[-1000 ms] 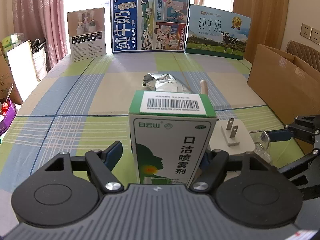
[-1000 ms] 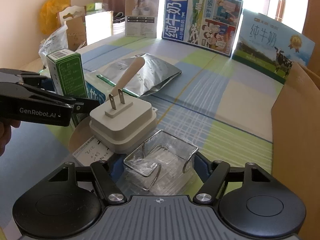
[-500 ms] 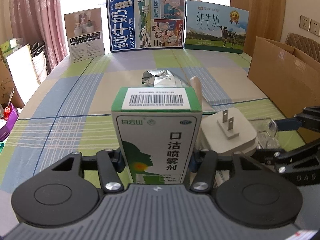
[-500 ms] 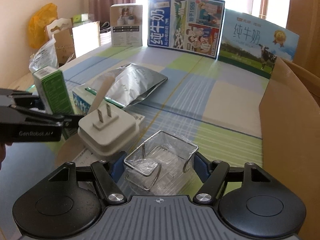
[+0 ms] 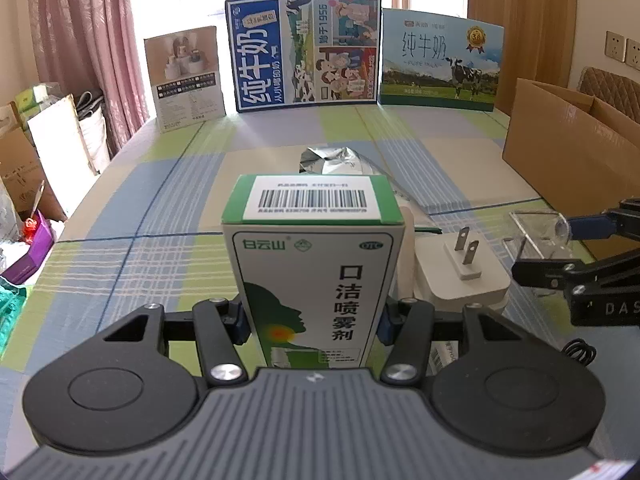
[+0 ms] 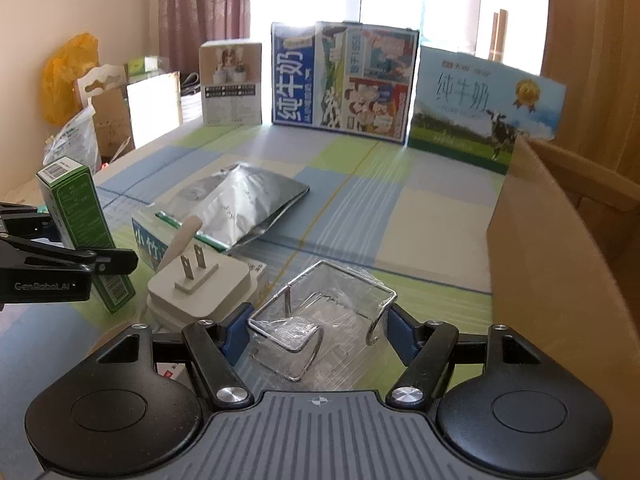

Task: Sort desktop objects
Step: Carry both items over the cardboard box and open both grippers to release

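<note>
Gripping desk clutter with both grippers above the checked tablecloth (image 5: 168, 200).
Left gripper (image 5: 312, 320) clamps a light, stiff spray box (image 5: 316, 280) low on its sides; right gripper (image 6: 320, 332) clasps a slippery, plastic-wrapped wire holder (image 6: 324, 316).

A second ago the left gripper (image 5: 312, 322) stood wide around the green-and-white spray box (image 5: 316, 264); now its pads press both sides of the box. The right gripper (image 6: 320, 326), clamped on the wire holder in clear wrap (image 6: 324, 316), seems to have lifted slightly, the holder sitting a little higher against the white plug adapter (image 6: 200, 292).
</note>
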Motion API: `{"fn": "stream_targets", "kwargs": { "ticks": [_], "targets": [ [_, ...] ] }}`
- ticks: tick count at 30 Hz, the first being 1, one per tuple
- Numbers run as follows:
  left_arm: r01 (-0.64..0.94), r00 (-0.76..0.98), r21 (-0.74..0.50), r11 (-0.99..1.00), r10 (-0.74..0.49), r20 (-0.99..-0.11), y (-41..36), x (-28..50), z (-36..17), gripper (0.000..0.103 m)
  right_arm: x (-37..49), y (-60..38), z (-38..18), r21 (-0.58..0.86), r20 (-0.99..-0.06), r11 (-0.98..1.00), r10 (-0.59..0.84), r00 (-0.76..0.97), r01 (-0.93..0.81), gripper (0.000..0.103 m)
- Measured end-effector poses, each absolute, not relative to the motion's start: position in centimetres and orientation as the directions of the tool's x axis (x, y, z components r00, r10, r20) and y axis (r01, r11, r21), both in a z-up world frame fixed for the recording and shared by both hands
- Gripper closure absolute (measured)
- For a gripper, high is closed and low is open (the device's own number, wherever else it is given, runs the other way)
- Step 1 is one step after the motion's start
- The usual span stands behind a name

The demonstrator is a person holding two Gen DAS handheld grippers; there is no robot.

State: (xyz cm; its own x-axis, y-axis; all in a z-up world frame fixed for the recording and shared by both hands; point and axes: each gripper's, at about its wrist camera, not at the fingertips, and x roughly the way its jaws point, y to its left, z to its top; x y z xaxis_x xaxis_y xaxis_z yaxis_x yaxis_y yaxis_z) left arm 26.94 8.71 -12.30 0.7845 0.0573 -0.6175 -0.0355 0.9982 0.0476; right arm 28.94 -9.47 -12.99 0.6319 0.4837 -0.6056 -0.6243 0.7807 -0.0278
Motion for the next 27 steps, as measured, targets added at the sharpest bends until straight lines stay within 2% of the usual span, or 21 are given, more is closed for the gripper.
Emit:
{"fn": "stream_targets", "kwargs": {
  "ticks": [15,27],
  "targets": [
    [-0.016,0.812,0.049,0.999,0.042,-0.582,6.2,23.9,-7.4,0.052,25.2,-13.1,-6.7,-0.006,-0.545,0.828,0.467,0.696,-0.56,0.036],
    [0.122,0.828,0.028,0.992,-0.086,-0.555,-1.0,22.2,-1.5,0.052,23.8,-20.8,-1.3,0.004,-0.499,0.907,0.366,0.786,-0.42,0.035]
  ]
}}
